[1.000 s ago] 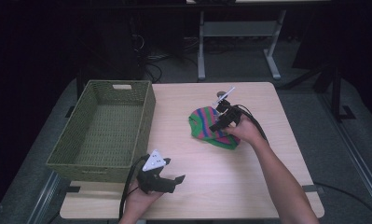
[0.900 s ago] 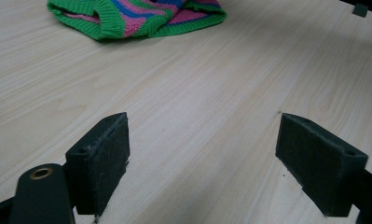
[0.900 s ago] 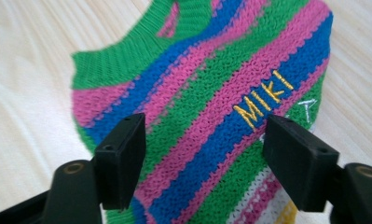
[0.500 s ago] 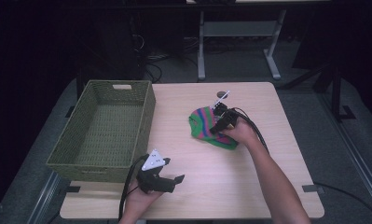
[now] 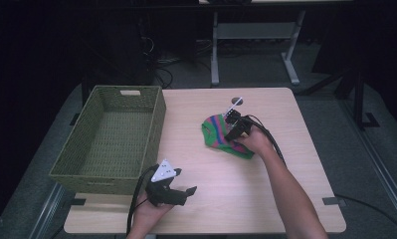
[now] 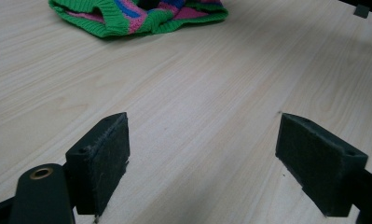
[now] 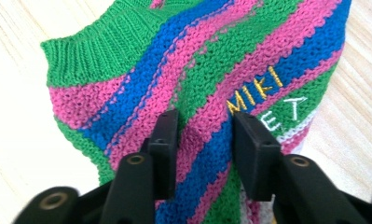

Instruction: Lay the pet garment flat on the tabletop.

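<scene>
Sweater (image 7: pixel 207 84) is bunching between your right gripper's (image 7: pixel 204 140) jaws, which have just been closing on it where it is lying on the desk (image 5: pixel 285 199). Pinching one thin fold is risking it slipping out mid-lift. Your left gripper (image 6: pixel 202 158) is sitting released.

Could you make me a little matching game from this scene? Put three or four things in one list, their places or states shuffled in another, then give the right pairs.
Things:
1. woven basket
2. striped knitted garment
3. left gripper
4. right gripper

States:
A. jaws wide apart over bare tabletop, near the table's front edge
B. stands at the left side of the table, nothing in it
C. jaws have just been closing, with knit fabric between them
D. lies crumpled on the table right of the basket; green, pink and blue

Pairs: 1-B, 2-D, 3-A, 4-C
</scene>
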### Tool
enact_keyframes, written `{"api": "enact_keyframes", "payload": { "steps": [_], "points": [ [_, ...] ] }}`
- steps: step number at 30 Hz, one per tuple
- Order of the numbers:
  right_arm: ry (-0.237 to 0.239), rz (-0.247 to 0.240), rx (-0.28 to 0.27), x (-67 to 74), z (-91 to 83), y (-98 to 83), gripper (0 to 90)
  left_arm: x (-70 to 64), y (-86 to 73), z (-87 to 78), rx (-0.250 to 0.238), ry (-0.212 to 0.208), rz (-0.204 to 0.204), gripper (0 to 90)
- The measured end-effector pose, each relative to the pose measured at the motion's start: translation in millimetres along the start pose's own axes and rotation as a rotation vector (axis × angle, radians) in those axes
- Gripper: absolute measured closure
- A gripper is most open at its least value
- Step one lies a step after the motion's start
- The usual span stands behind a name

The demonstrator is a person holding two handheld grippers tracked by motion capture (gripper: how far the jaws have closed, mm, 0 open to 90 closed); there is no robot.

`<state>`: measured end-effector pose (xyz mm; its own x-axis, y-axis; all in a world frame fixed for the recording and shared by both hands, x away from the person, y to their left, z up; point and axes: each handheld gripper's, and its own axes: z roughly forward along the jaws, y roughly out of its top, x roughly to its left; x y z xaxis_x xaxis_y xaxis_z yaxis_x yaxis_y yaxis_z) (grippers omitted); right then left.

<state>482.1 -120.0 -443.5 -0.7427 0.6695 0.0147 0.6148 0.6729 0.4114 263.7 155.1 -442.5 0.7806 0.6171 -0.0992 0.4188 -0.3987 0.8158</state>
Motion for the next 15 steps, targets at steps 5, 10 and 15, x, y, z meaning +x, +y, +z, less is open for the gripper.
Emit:
{"api": "enact_keyframes", "payload": {
  "steps": [5, 10, 15],
  "points": [
    [0.008, 0.02, -0.011, -0.8, -1.2, -0.7, 72.1, 0.2, 0.0, 0.1, 0.002, 0.001, 0.003, 17.1],
    [0.011, 0.034, -0.017, -3.2, -3.3, -1.3, 76.9, 0.5, -0.4, 0.7, 0.005, 0.003, 0.001, 17.1],
    [-0.006, 0.022, -0.025, -1.3, -5.1, -2.0, 78.7, -0.1, -0.2, 1.5, 0.01, 0.002, 0.006, 17.1]
  ]
}}
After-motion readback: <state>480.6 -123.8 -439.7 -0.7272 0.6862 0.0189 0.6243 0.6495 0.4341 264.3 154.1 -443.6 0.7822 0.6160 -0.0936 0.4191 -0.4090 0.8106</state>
